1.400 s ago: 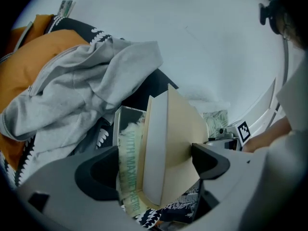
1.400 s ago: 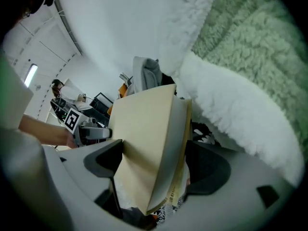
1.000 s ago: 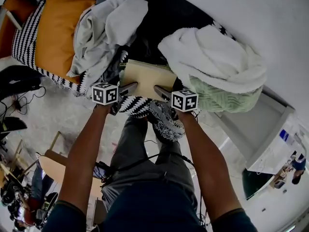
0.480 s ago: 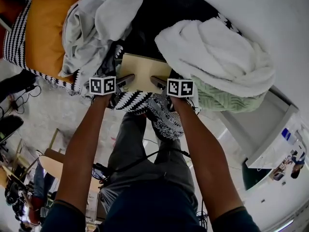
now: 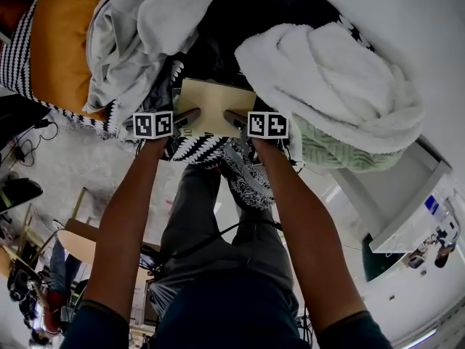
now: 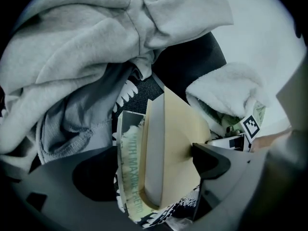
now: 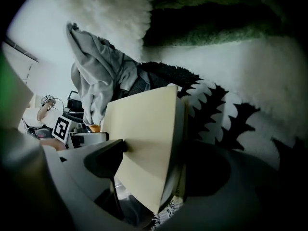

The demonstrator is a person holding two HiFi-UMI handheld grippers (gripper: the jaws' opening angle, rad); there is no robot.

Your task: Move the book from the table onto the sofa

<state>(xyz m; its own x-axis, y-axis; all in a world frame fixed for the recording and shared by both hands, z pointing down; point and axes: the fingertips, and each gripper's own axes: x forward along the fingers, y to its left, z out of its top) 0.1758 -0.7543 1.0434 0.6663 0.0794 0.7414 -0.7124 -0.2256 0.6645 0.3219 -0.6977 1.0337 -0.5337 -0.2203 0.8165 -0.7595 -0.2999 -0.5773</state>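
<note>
**Sofa.** A dark upholstered sofa [image 5: 240, 20] fills the far part of the head view and is heavily loaded with textiles.

**Textiles.**
- A white fluffy blanket [image 5: 334, 86] is heaped on the right of the seat.
- A pile of pale grey garments [image 5: 138, 35] lies on the left.
- An orange cushion [image 5: 65, 42] sits at the far left, touching the grey pile.
- A green knitted blanket [image 5: 341, 151] lies under the near edge of the white blanket.
- A black-and-white zigzag throw [image 5: 200, 150] hangs over the sofa's near edge.

**Task item.** The tan-covered rectangular book [image 5: 215, 106] is over the sofa seat, between the grey pile and the white blanket and just beyond the zigzag throw. It lies roughly flat with its tan face up. Whether its underside rests on the seat cannot be told.

**Left gripper** [image 5: 185, 118]. It grips the book's left near corner. Its own view shows one jaw pressed on the tan face and the other against the printed cover beneath, so the jaws stand apart only by the book's thickness.

**Right gripper** [image 5: 236, 118]. It grips the right near corner in the same way, with one jaw on the tan face and one below, closed firmly on the book.
</note>
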